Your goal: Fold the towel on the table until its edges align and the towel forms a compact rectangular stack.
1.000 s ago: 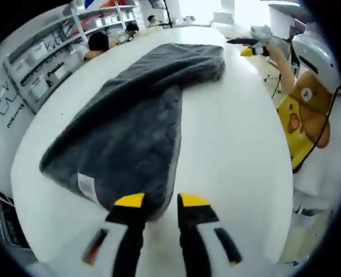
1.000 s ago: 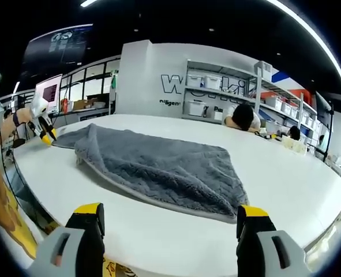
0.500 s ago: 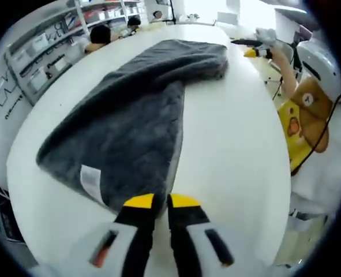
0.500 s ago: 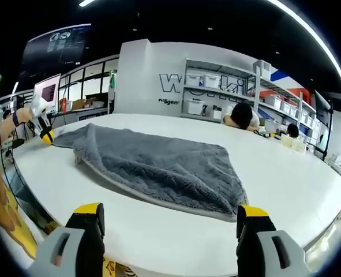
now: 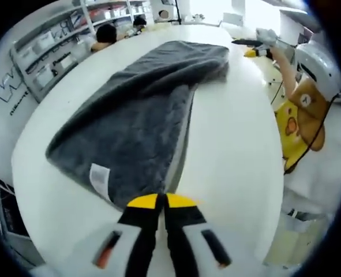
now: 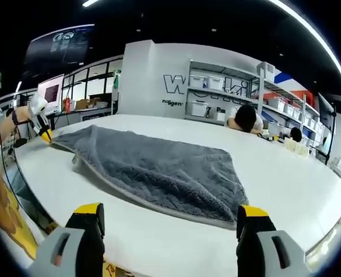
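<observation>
A grey fluffy towel (image 5: 135,115) lies folded lengthwise on the white table (image 5: 233,144), with a white label (image 5: 100,178) near its close end. My left gripper (image 5: 161,200) is shut, its yellow tips pinched together on the towel's near corner. In the right gripper view the same towel (image 6: 158,167) stretches across the table (image 6: 274,173), and the left gripper (image 6: 45,136) sits at its far left corner. My right gripper (image 6: 170,212) is wide open, short of the towel's near edge, with nothing between its fingers. It also appears as the right gripper (image 5: 250,51) beyond the towel's far end.
Shelves with white bins (image 6: 216,95) stand behind the table, where a person (image 6: 242,118) rests their head. The holder's yellow shirt (image 5: 297,124) is beside the table's right edge in the left gripper view. Bare table surrounds the towel.
The left gripper's jaws have gone from apart to shut on the towel's near corner. The right gripper has stayed open and barely moved.
</observation>
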